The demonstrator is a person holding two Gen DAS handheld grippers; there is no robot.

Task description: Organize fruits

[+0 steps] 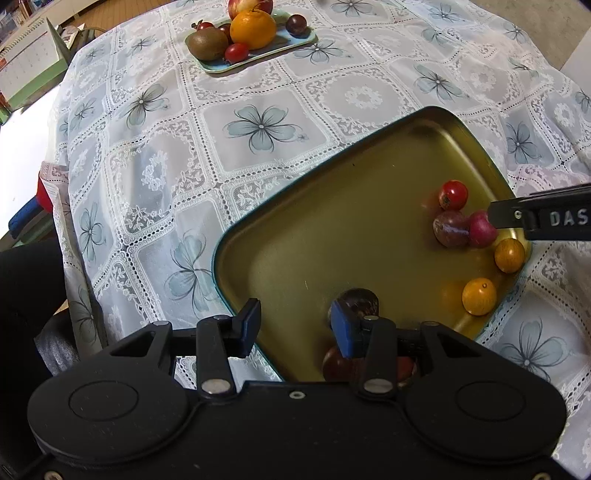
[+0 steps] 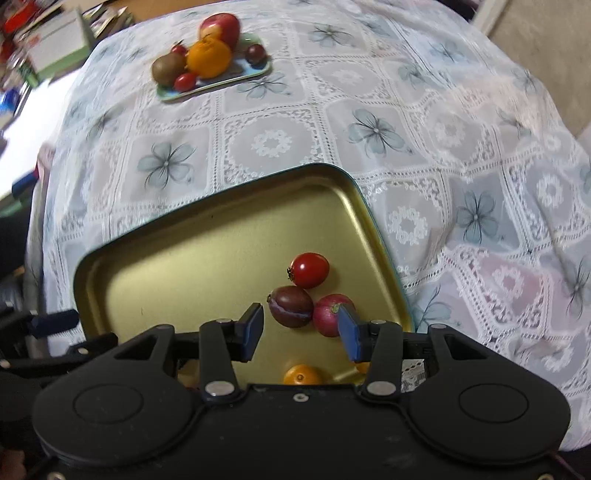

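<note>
A gold metal tray (image 1: 332,221) (image 2: 184,251) lies near me on the lace tablecloth. It holds a red cherry tomato (image 1: 453,195) (image 2: 309,269), a purple fruit (image 1: 451,229) (image 2: 290,306), a pink-red fruit (image 1: 480,232) (image 2: 327,314) and two yellow tomatoes (image 1: 509,254) (image 1: 479,296). My left gripper (image 1: 297,326) is open over the tray's near corner, with a dark fruit (image 1: 360,301) beside its right finger. My right gripper (image 2: 301,330) (image 1: 496,214) is open, its right finger against the pink-red fruit.
At the far side sits a small teal tray (image 1: 221,68) (image 2: 173,95) with an orange (image 1: 253,29), a kiwi (image 1: 207,44), an apple, small red tomatoes and a dark plum. Boxes and a calendar stand beyond the table's left edge.
</note>
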